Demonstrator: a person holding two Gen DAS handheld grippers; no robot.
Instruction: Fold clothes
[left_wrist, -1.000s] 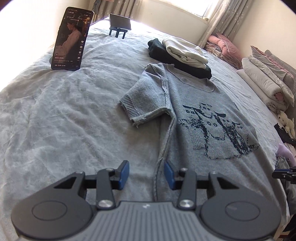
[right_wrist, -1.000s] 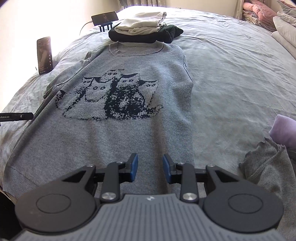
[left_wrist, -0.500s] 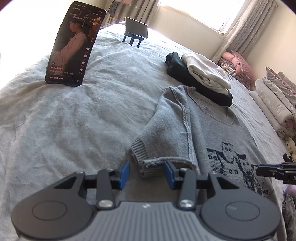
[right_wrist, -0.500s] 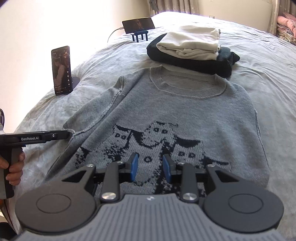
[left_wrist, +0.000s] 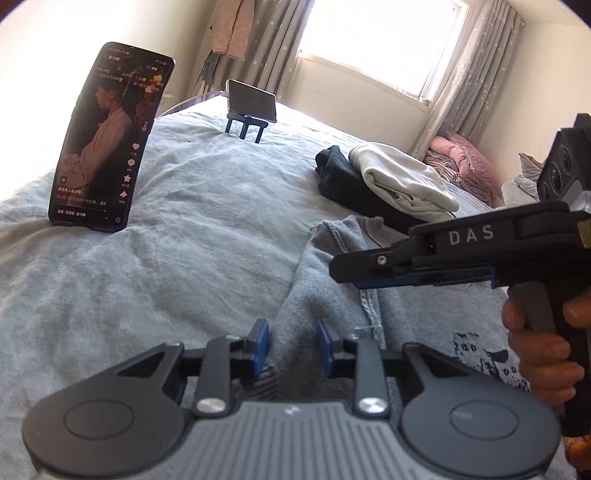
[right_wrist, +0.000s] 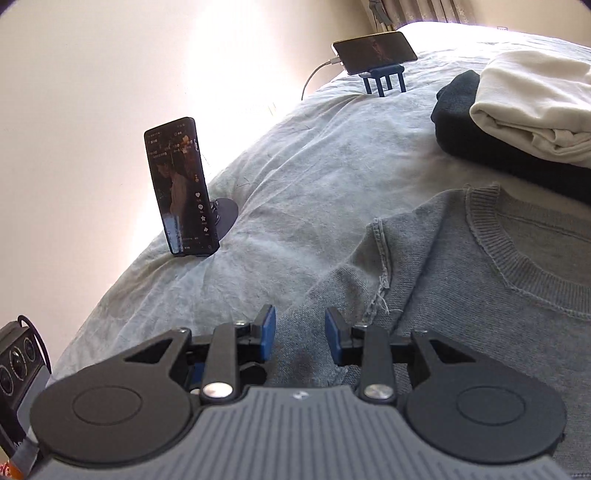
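Note:
A grey knit sweater (right_wrist: 480, 280) with a dark cat print lies flat on the bed, collar toward the far side. Its left short sleeve (left_wrist: 317, 295) reaches toward me. My left gripper (left_wrist: 291, 349) is open with its blue pads on either side of the sleeve's cuff end. My right gripper (right_wrist: 300, 338) is open over the sleeve near the shoulder seam (right_wrist: 382, 269). It also shows in the left wrist view (left_wrist: 413, 264), seen side-on above the sleeve, held by a hand.
A phone (left_wrist: 107, 140) stands upright on the grey bedspread (left_wrist: 192, 229) at left; a second phone (left_wrist: 251, 101) sits on a blue stand further back. A folded white garment (left_wrist: 402, 181) lies on a dark folded one (left_wrist: 340, 181) beyond the collar. Pillows lie at far right.
Both grippers have moved forward and left to the sweater's left sleeve. The left one now straddles the cuff; the right one came from the chest print to the shoulder. Both stayed open.

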